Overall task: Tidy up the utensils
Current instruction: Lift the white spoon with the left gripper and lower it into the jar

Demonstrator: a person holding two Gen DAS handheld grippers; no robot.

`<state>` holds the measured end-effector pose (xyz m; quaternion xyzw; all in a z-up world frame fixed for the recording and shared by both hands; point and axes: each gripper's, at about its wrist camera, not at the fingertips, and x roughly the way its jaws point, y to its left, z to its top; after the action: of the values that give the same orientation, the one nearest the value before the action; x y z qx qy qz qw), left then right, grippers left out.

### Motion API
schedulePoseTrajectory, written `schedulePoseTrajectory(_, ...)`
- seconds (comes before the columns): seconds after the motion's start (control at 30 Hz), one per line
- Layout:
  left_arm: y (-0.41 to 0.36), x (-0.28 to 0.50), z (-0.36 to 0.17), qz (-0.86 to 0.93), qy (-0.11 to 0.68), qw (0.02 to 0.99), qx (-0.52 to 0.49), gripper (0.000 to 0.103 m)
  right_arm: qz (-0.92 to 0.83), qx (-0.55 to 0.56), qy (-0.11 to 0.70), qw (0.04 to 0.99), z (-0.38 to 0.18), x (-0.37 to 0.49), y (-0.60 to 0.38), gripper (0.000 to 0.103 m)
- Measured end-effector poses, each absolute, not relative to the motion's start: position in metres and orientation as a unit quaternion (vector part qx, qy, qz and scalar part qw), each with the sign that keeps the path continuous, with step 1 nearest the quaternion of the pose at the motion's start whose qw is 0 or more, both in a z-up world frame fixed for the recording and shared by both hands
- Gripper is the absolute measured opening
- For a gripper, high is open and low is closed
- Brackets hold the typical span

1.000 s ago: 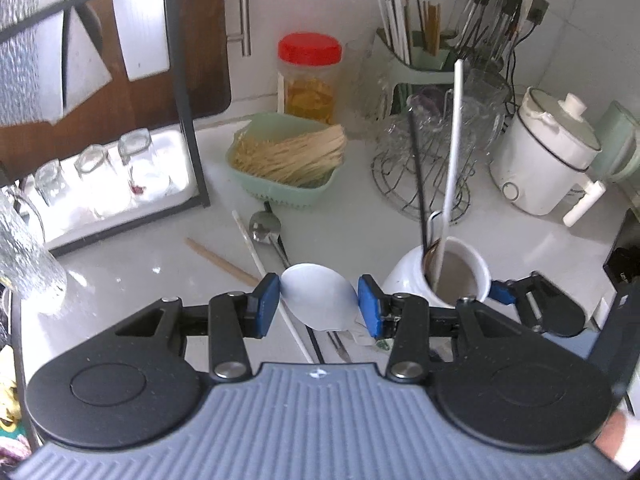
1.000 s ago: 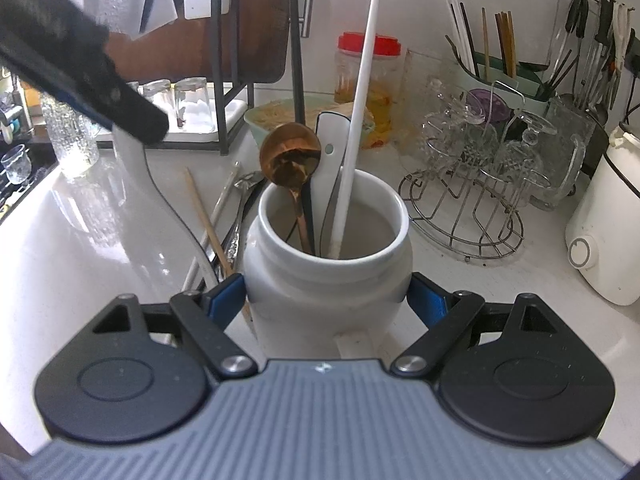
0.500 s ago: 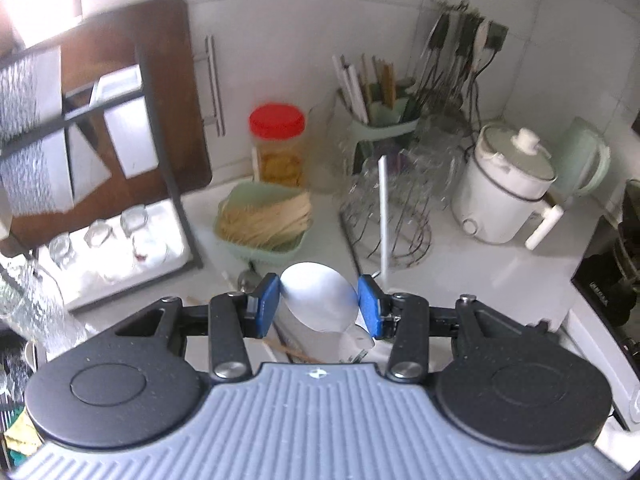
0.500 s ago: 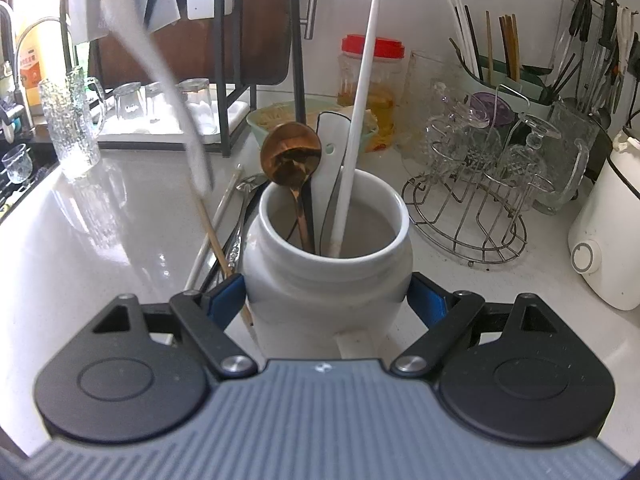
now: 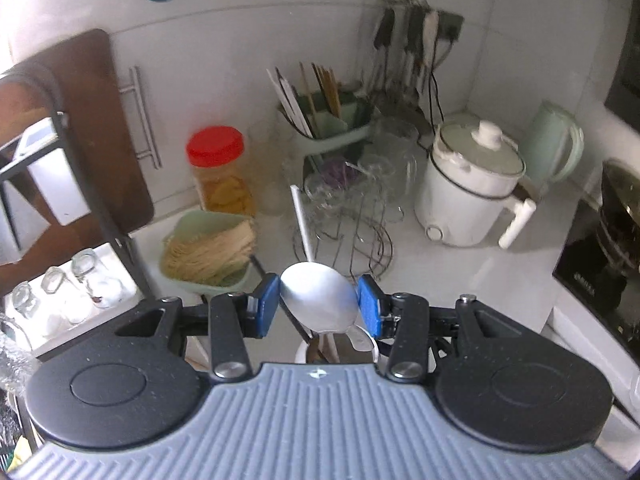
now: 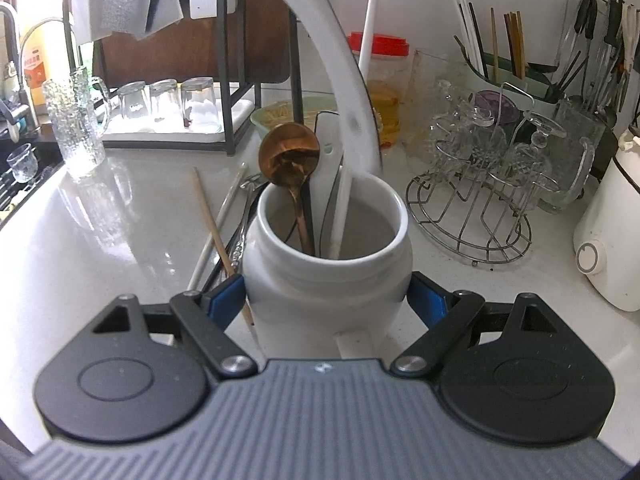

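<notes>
My left gripper (image 5: 318,307) is shut on the bowl of a white spoon (image 5: 318,304), held high above the white ceramic jar (image 5: 304,354). In the right wrist view the spoon's white handle (image 6: 344,80) curves down from the top with its tip inside the jar (image 6: 328,276). My right gripper (image 6: 328,304) is shut on the jar's body. The jar holds a copper spoon (image 6: 289,156), a white spatula (image 6: 328,148) and a white chopstick (image 6: 370,12). Loose utensils (image 6: 236,224), including a wooden chopstick (image 6: 216,224), lie on the counter left of the jar.
A wire glass rack (image 6: 476,184) stands right of the jar, with a white cooker (image 6: 612,232) beyond. A green basket of sticks (image 5: 208,256), a red-lidded jar (image 5: 218,172) and a utensil caddy (image 5: 332,120) line the back. A black-framed rack with glasses (image 6: 168,104) stands left.
My left gripper has risen and swung right with the white spoon. The spoon's handle has moved from the left of the counter into the jar's mouth. My right gripper has kept hold of the jar.
</notes>
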<state>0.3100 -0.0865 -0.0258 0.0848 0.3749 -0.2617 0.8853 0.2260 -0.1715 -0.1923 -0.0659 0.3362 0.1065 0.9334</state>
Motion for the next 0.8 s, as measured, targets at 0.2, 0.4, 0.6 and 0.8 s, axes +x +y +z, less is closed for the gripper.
schedulePoseTrajectory(0.2,-0.101,0.318,-0.054,-0.270,0.395,0.871,0.112,0.049,0.112,-0.070,0.335,0.933,-0.193,0.226,-0.172,0.089)
schedulePoseTrajectory(0.4,-0.110,0.325,-0.076,-0.283,0.414,0.855,0.131,0.049,0.116,-0.074,0.334,0.933,-0.192,0.226,-0.172,0.089)
schedulePoseTrajectory(0.6,-0.118,0.333,-0.090,-0.299,0.438,0.834,0.151,0.049,0.116,-0.075,0.333,0.933,-0.192,0.226,-0.171,0.089)
schedulePoseTrajectory(0.8,-0.123,0.339,-0.101,-0.311,0.463,0.816,0.154,0.045,0.116,-0.075,0.333,0.933,-0.192,0.226,-0.170,0.089)
